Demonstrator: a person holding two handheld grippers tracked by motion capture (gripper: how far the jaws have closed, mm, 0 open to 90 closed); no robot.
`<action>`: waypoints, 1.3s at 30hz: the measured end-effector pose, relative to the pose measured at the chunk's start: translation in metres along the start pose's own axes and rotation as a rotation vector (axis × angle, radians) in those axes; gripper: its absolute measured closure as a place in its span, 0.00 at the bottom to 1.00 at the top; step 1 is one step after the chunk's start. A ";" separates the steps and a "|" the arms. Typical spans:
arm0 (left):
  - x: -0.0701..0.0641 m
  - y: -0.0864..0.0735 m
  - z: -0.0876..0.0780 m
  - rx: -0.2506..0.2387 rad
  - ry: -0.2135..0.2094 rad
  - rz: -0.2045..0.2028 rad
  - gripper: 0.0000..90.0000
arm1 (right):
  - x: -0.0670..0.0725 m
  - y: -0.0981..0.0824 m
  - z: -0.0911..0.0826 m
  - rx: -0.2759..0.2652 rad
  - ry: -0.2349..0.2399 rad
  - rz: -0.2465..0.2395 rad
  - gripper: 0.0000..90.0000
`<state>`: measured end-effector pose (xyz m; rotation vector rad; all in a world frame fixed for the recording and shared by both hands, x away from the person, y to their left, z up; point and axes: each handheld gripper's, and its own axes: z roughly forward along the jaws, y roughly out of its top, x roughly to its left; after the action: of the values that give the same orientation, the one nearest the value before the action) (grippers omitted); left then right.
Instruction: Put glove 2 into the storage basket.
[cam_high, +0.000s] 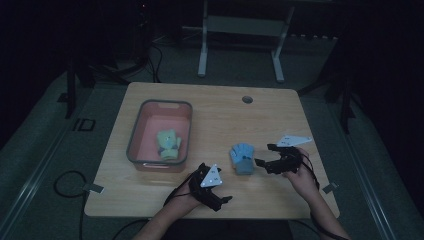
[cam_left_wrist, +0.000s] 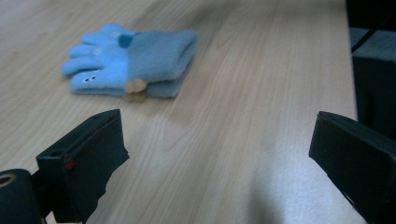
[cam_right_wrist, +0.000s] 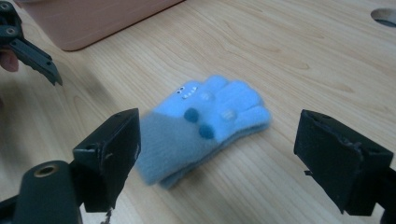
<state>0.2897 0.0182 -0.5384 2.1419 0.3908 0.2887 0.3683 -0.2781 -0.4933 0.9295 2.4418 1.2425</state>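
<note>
A blue glove (cam_right_wrist: 205, 126) is laid flat near the desk's (cam_high: 260, 115) front edge; both left tongs (cam_left_wrist: 219, 163) and right tongs (cam_right_wrist: 217, 158) are spread wide, nothing gripped.

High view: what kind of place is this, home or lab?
Most likely a lab or data-collection room, dimly lit. A lone wooden table with a cable hole stands on grey carpet with cables trailing across it, a metal frame stands behind, and a person holds two camera-fitted claws, the left claw and the right claw.

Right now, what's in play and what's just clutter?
Likely in play: light blue knitted glove on the wooden table, pink plastic bin holding a yellow-green glove, open left gripper, open right gripper.
Lying about: round table grommet hole.
</note>
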 end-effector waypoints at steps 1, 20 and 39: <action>0.000 0.001 0.000 0.001 -0.006 -0.003 0.04 | -0.001 -0.001 -0.001 0.003 0.002 0.005 0.16; 0.010 0.028 0.028 0.050 -0.049 0.090 0.09 | -0.011 -0.003 -0.009 -0.019 0.043 0.084 0.13; 0.027 0.057 0.080 0.144 -0.024 0.247 0.20 | -0.030 -0.005 0.000 0.003 0.003 0.142 0.36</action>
<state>0.3524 -0.0622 -0.5348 2.3359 0.1361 0.3844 0.3891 -0.2994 -0.4992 1.1191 2.4171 1.2871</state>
